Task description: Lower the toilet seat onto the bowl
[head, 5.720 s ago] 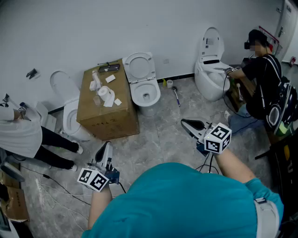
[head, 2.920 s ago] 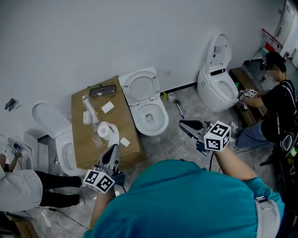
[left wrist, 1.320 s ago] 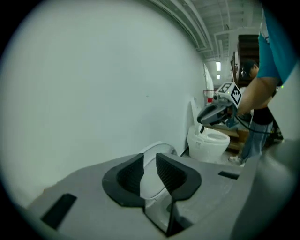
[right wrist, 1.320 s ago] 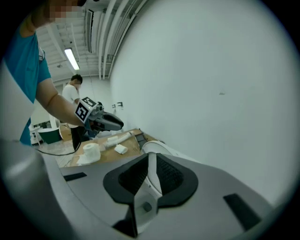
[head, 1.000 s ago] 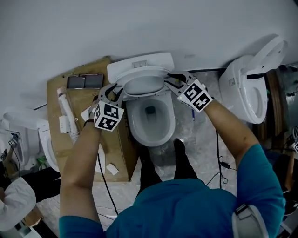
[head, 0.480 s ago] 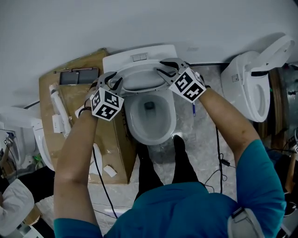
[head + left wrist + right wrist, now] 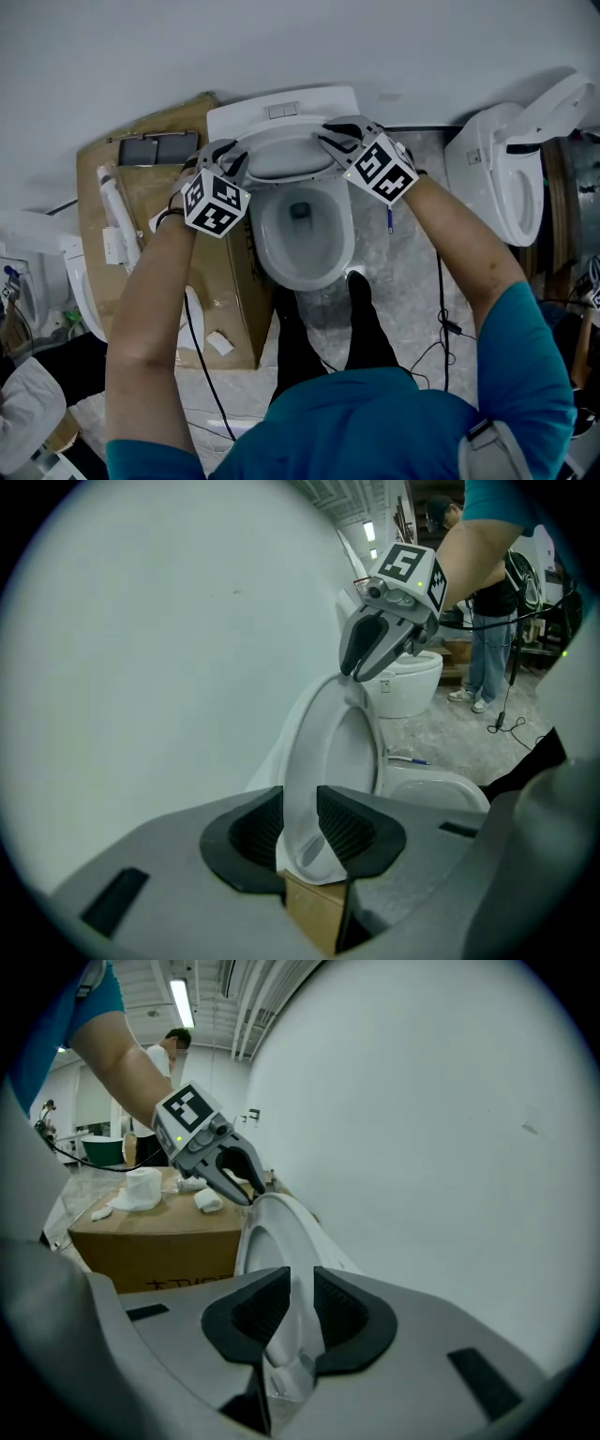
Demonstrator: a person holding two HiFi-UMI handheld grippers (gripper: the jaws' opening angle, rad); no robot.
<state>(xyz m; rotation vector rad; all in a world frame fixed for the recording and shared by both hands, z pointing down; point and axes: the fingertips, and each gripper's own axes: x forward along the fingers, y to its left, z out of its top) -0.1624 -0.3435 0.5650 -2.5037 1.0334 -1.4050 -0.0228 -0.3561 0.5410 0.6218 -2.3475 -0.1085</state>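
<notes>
The white toilet seat (image 7: 286,177) stands raised against the tank (image 7: 281,105), above the open bowl (image 7: 263,246). My left gripper (image 7: 221,157) is at the seat's left rim and my right gripper (image 7: 336,141) at its right rim. In the left gripper view the seat (image 7: 323,761) runs between the pads (image 7: 258,829), which press on its edge. In the right gripper view the jaws are closing with the seat's rim (image 7: 272,1232) between the pads (image 7: 339,1309). Each gripper shows in the other's view: the right gripper (image 7: 362,670) and the left gripper (image 7: 244,1188) at the seat's top.
A cardboard box (image 7: 141,234) with a pipe, paper and small items stands close on the toilet's left. Another toilet (image 7: 497,187) with its lid up stands to the right. The person's feet (image 7: 323,323) are right in front of the bowl. A cable (image 7: 439,309) trails on the floor.
The person walked up to the toilet, and both grippers reached the raised seat's rims. Over the last second they moved a little inward along the rim.
</notes>
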